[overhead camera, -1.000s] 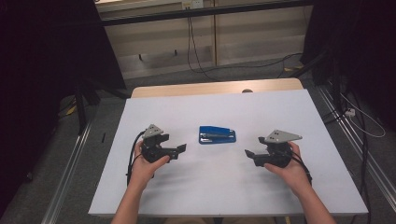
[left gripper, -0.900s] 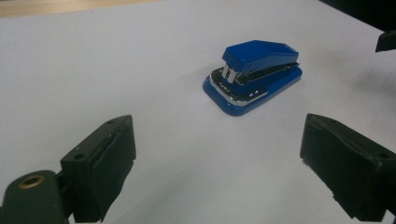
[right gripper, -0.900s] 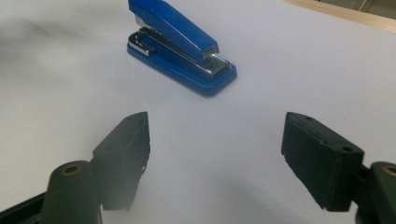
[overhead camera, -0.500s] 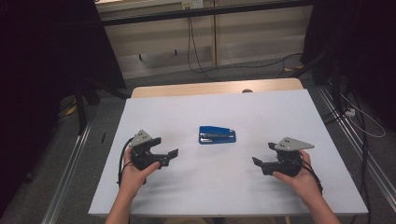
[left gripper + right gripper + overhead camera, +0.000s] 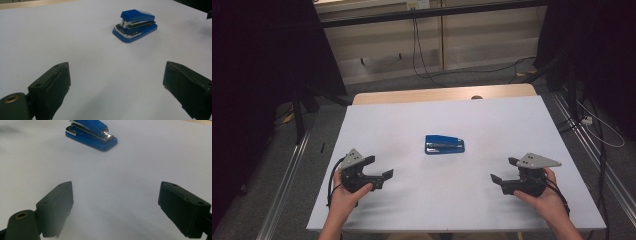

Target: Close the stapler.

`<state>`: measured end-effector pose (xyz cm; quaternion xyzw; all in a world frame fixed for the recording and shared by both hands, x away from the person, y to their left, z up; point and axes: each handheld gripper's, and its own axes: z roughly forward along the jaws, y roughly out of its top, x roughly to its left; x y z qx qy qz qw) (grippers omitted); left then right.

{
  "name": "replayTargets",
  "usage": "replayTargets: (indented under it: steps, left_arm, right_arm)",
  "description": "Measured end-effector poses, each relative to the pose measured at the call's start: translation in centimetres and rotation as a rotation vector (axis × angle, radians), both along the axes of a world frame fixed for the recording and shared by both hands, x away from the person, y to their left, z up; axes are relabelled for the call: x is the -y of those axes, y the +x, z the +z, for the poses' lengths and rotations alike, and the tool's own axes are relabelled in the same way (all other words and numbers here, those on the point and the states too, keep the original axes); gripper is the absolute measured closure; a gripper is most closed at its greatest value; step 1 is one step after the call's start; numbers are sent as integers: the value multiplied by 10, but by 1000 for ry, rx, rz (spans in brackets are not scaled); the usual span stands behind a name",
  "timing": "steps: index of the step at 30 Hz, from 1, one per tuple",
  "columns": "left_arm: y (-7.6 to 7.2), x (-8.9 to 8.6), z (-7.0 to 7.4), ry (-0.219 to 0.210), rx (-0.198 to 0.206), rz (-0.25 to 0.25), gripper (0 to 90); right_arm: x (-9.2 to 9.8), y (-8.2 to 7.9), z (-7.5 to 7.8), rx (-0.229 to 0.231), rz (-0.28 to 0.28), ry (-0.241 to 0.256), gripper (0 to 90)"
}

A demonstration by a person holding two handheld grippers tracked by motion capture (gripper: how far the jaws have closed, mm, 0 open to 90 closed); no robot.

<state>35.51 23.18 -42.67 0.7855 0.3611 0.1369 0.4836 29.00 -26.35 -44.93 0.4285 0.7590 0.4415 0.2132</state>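
The blue stapler (image 5: 444,144) lies closed and flat near the middle of the white counter (image 5: 492,120), its long side running left to right across it, and nothing else sits on the sheet. You hold your left tongs (image 5: 379,176) low at the near left of the counter and your right tongs (image 5: 502,180) at the near right, both well apart from the stapler and both pointing inward toward it. Each pair of tongs gapes wide and holds nothing: in the left gripper view the stapler (image 5: 135,25) sits ahead and a little to the right of the gap, and in the right gripper view it (image 5: 91,133) sits ahead and to the left. The step in hand looks like the reach, so pick one hand to lead rather than crowding the stapler from both ends. Turn that wrist until the stapler sits centred in the gap of its own view, then bring the tongs down so the jaws straddle the narrow width of the body, not its length. Close on the base and lid together near the middle, since a grip on the sprung top alone could let it pivot or slide on the smooth sheet. Keep the other tongs clear unless you need them to steady the far end.
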Motion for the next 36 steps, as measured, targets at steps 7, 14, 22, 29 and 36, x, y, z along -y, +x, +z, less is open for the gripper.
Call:
replayTargets:
  steps: [7,14,22,29,36]
  left_arm:
    - [-11,-17,-1,3,10,29,77]
    - [-13,-23,-2,-3,9,36,71]
    - [-11,-25,-4,16,20,32,70]
    - [-9,-24,-5,8,13,36,70]
    - [-8,-23,-4,5,17,37,70]
  right_arm:
    - [3,-5,2,7,4,15,121]
    - [9,-13,1,5,-8,12,121]
    - [11,-21,-1,5,-7,20,121]
    - [11,-21,-2,14,-2,14,121]
    - [11,-20,-4,14,7,12,121]
